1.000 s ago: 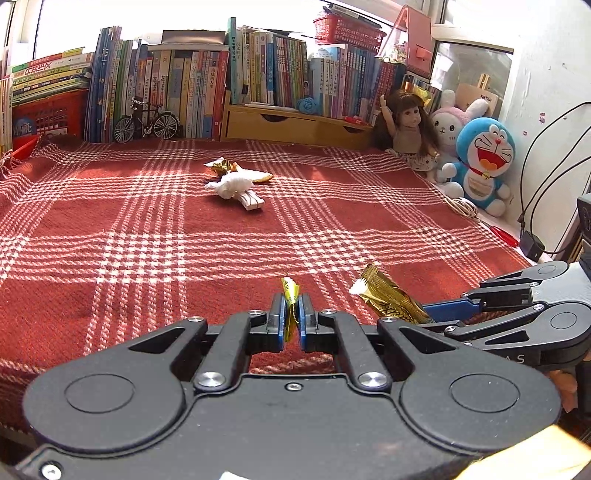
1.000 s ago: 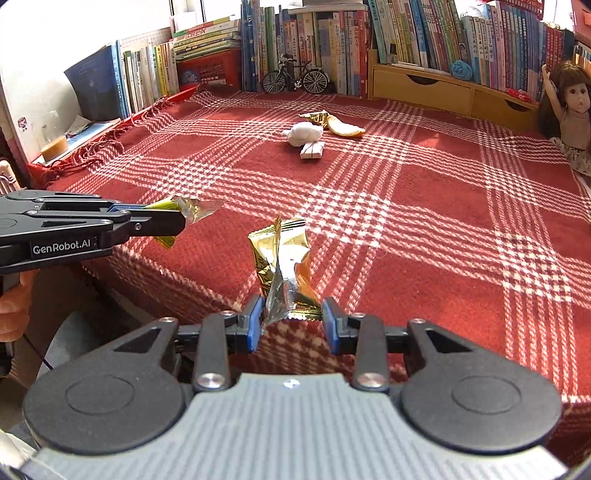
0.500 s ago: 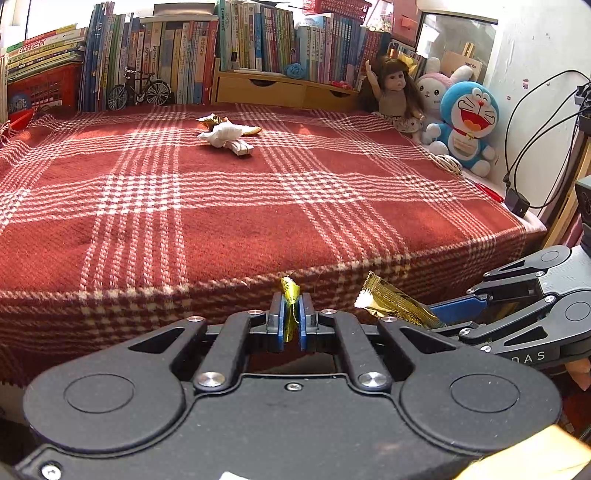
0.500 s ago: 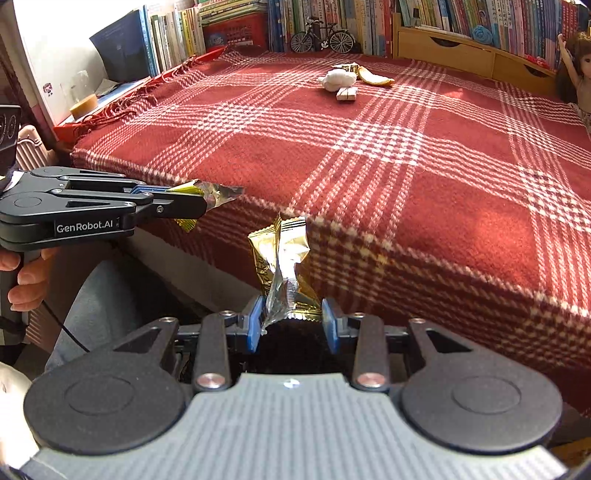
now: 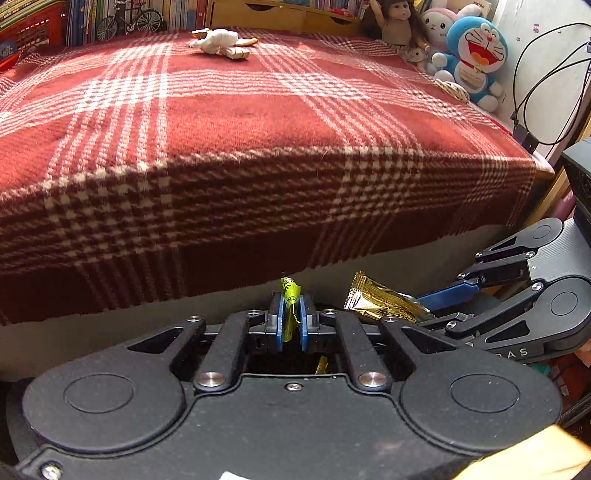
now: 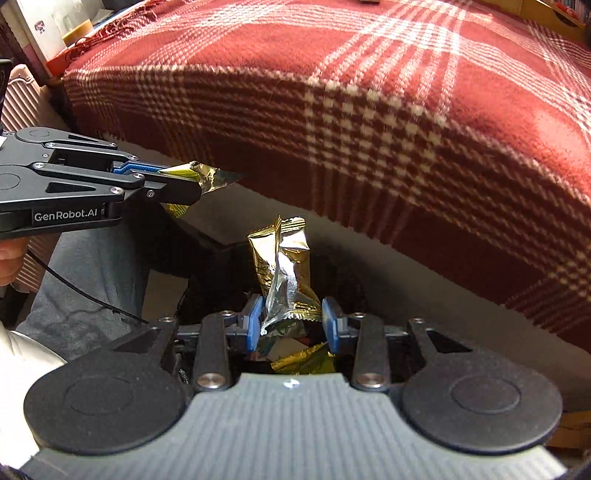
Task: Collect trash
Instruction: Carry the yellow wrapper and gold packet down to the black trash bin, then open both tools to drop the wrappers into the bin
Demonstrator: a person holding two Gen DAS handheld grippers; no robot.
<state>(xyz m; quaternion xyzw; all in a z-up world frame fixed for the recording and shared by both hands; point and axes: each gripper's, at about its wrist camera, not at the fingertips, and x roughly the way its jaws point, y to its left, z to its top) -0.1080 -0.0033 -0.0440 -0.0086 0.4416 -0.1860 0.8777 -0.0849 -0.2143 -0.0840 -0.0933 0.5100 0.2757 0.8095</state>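
Observation:
My left gripper is shut on a small yellow-gold wrapper scrap, held below the front edge of the bed. The same left gripper comes in from the left of the right wrist view, its wrapper sticking out of the tips. A crumpled gold foil packet stands upright in my right gripper, which is shut on it. That packet and the right gripper appear at the lower right of the left wrist view. More gold wrappers lie in a dark opening beneath the right jaws.
The bed under a red plaid blanket fills the upper view, its edge hanging just ahead. Leftover trash lies at the far side. A doll and plush toys sit at the back right. A person's grey-trousered leg is at left.
Both grippers have dropped from above the blanket to below the bed's front edge and tilted further down, each still gripping its wrapper. The dark opening with wrappers has come into view.

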